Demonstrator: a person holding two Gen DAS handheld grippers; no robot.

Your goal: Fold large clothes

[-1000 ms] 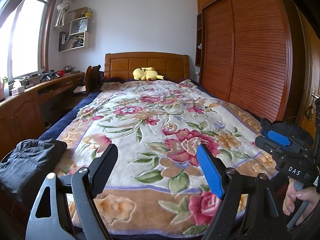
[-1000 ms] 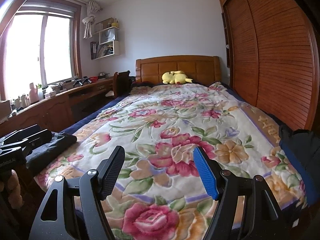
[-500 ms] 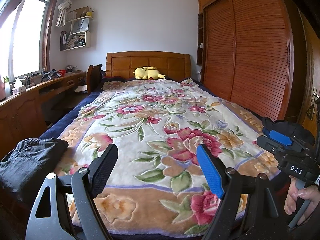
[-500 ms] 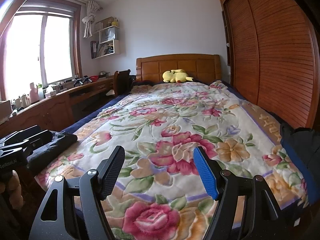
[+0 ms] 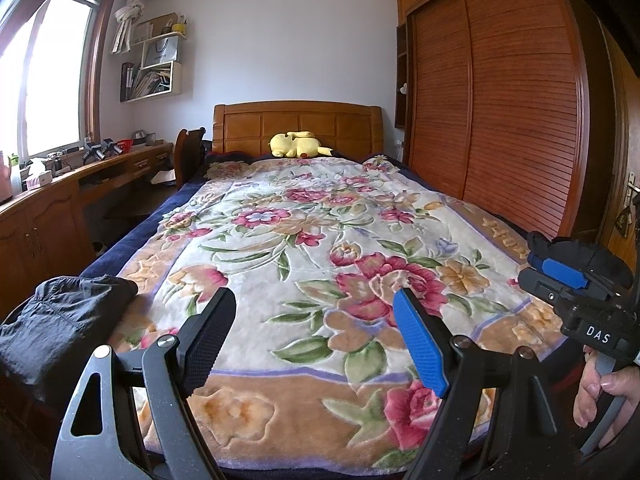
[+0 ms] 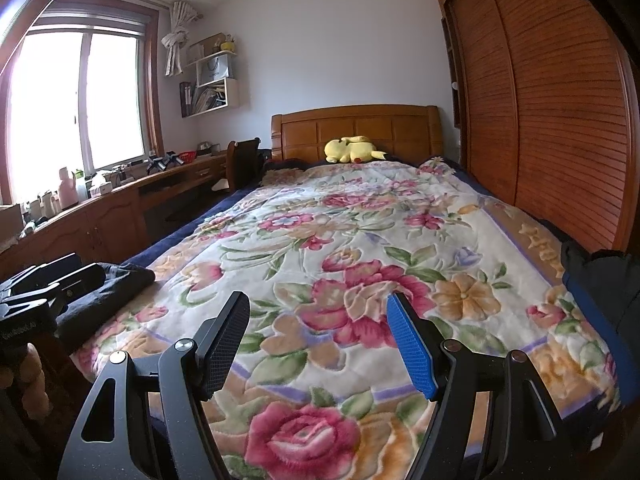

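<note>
Left tool [image 5: 314, 334]: fingers spread wide, holding nothing, above near edge of bed [image 5: 120, 254].
Right tool [image 6: 318, 338]: wide open too, nothing between its fingers, over the floral blanket [image 6: 360, 240].
Dark garment [image 5: 60, 320]: bunched at near left corner of bed.
Second dark item [image 6: 600, 292]: near right edge, possibly clothing; partly cropped.
Yellow plush [image 5: 296, 145]: far end, by headboard [image 5: 296, 124].

Left tongs [image 5: 314, 338]: jaws spread wide, nothing between them, held level and pointing forward. Right tongs [image 6: 318, 340]: jaws equally wide, nothing held, same heading. Right hand [image 5: 600, 392] grips its handle, fingers curled round the trigger. Both sets ride side by side.
</note>
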